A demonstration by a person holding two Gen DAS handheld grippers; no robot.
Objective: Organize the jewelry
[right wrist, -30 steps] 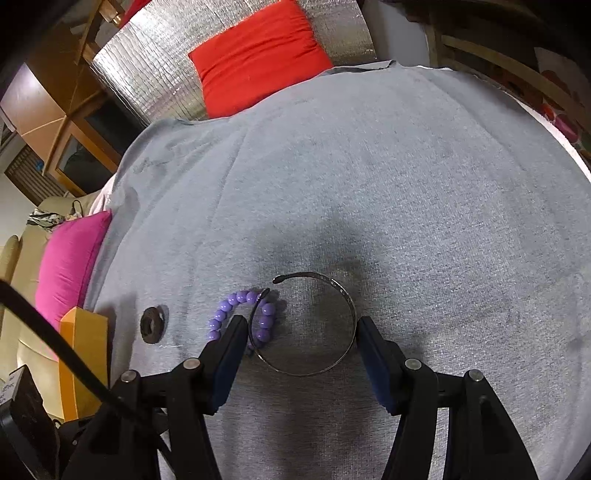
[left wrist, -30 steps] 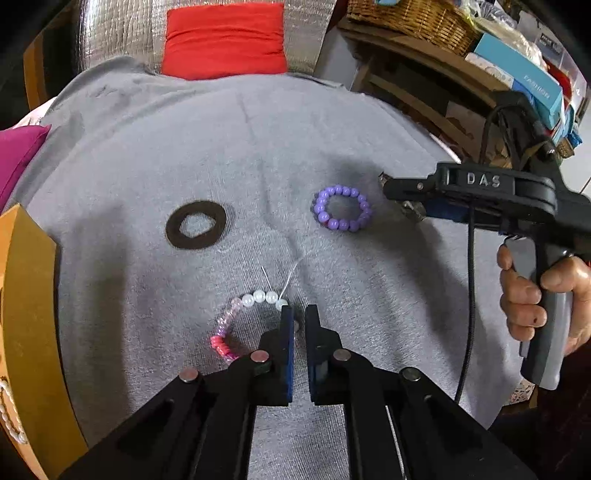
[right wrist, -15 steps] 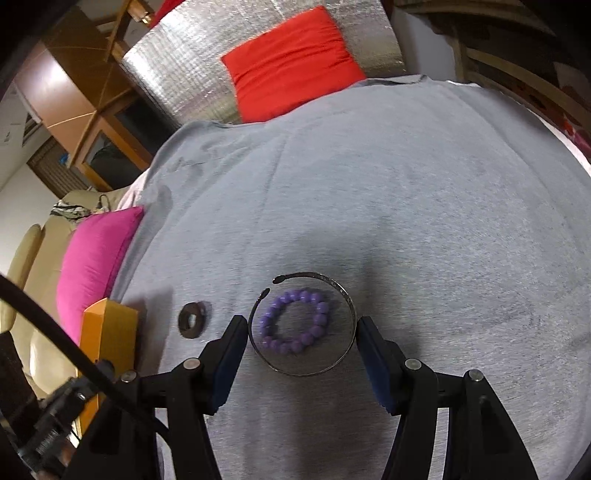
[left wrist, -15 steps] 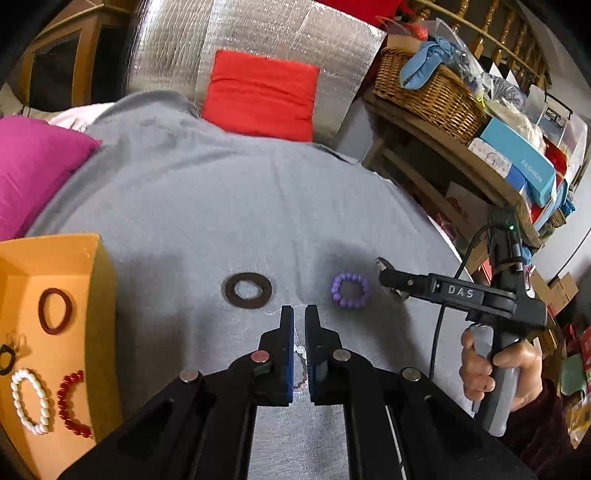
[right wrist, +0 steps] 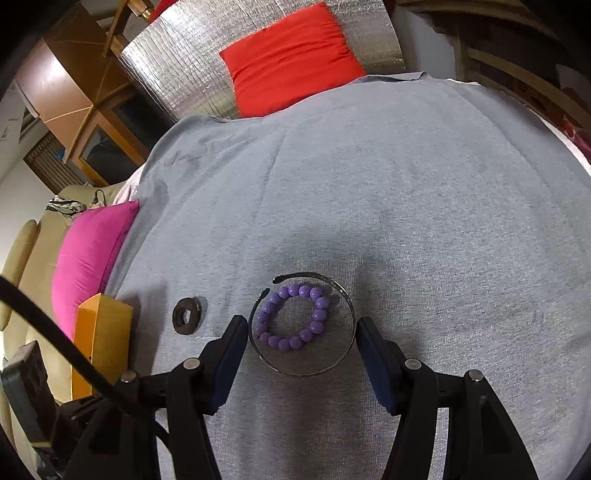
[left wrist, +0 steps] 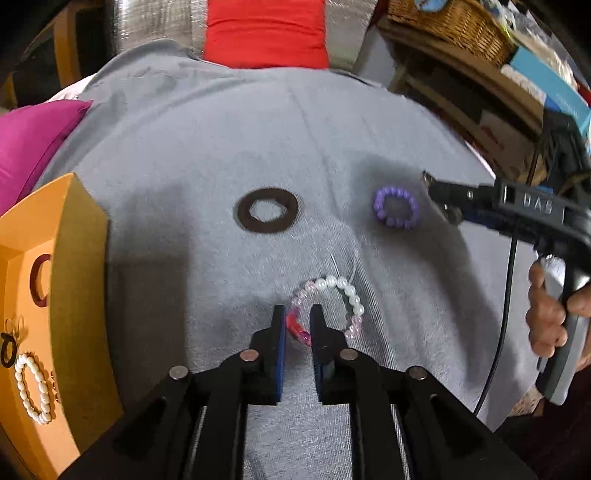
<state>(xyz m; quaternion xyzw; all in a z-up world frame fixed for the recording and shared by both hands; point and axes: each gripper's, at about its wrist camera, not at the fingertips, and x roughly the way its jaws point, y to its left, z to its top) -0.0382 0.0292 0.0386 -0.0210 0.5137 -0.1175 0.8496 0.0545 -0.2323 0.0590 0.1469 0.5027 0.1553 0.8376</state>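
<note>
Since half a second ago the left gripper (left wrist: pixel 297 319) has dropped low, its narrow jaws straddling the pink-and-white bead bracelet (left wrist: pixel 328 308). Beyond the bracelet lies the brown ring (left wrist: pixel 267 210). The right gripper (right wrist: pixel 301 328) clasps the silver bangle (right wrist: pixel 334 356), held above the purple bracelet (right wrist: pixel 293 317).

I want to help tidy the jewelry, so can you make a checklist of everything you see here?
Surface: grey cloth.
Job's things: pink-white bracelet, purple bracelet, dark ring on cloth; orange tray holding pearl bracelet.
Clutter: nothing seen.
Grippers: left gripper straddles pink-white bracelet, grip unclear; right gripper clamps silver bangle.
Cables: black cable below right gripper.
Surroundings: red cushion, pink cushion, wicker basket.
</note>
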